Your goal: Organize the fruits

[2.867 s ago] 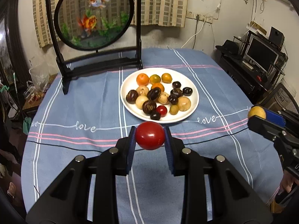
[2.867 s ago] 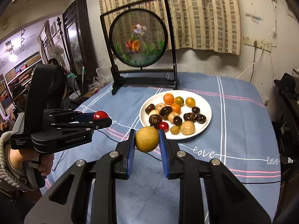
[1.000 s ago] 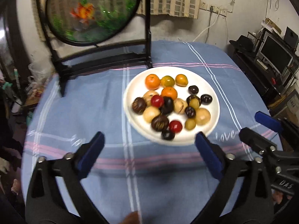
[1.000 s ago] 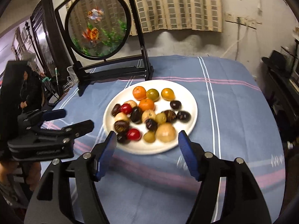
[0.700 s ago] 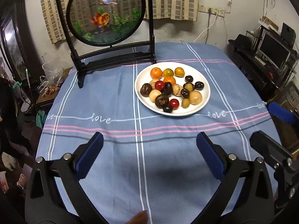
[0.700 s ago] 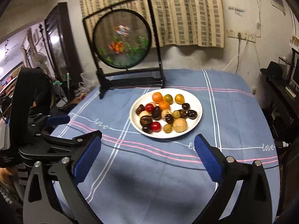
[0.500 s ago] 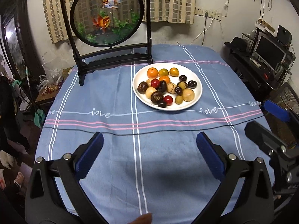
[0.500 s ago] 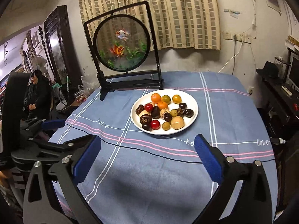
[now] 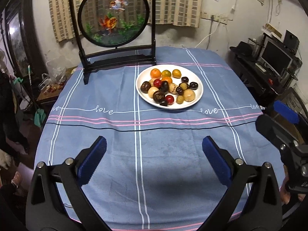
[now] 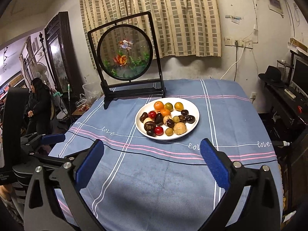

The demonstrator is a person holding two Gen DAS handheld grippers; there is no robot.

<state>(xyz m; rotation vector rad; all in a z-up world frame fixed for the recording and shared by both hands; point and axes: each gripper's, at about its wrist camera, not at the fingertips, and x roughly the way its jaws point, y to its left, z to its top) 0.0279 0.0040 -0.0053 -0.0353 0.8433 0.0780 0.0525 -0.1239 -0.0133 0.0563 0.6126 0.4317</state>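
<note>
Fruits [image 9: 167, 88] all heaped on white plate [image 9: 198, 98] — oranges at plate's far edge, dark plum-like pieces and two red ones mid-plate, pale tan rounds toward its near edge. Plate sits on blue tablecloth [image 9: 154, 154], just in front and to the right of goldfish screen stand [image 9: 115, 57].

Left gripper [image 9: 154, 150]: jaws spread wide, nothing between them, well short of plate. Right gripper [image 10: 152, 154]: likewise wide and empty, near side of plate.

Handling, judged: pieces look small, round, light, glossy — likely to roll or squirt out if pinched off-centre. Take one across its widest middle, pads level, moderate squeeze. Pieces touch each other; an edge piece such as the large tan fruit [image 10: 180, 128] offers clearest finger room.
</note>
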